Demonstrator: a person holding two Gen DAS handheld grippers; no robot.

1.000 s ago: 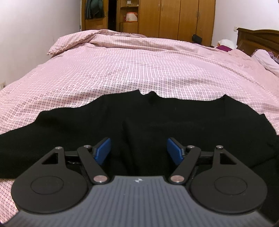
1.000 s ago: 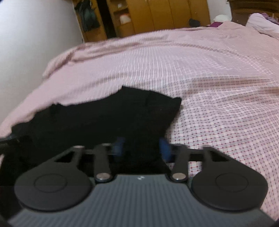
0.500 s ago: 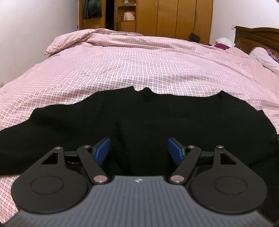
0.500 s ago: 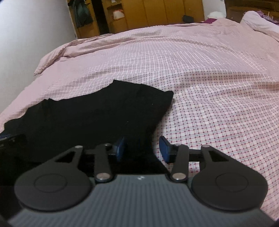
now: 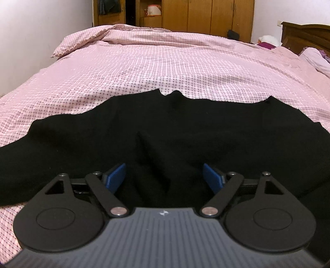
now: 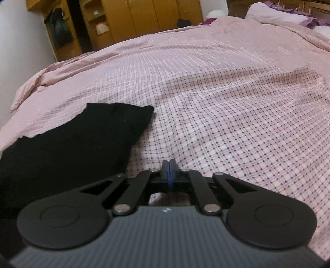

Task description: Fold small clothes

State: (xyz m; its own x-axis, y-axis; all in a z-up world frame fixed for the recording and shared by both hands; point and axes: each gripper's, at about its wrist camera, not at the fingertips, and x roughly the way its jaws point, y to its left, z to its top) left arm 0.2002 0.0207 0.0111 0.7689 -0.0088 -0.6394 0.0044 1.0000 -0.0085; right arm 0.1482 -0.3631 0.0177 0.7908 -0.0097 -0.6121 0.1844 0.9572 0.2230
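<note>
Pink checked bedspread [image 5: 165, 68], wooden wardrobes [image 5: 208, 16], white walls [image 5: 41, 31].

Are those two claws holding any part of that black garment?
No. The left gripper is open above the black garment; the right gripper is shut, empty, beside it.

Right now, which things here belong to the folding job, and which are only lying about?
For the job: black garment; left tool, open over it; right tool, shut, beside it.

Lying about: white pillow; wooden wardrobe; pink checked bedcover underneath.
</note>
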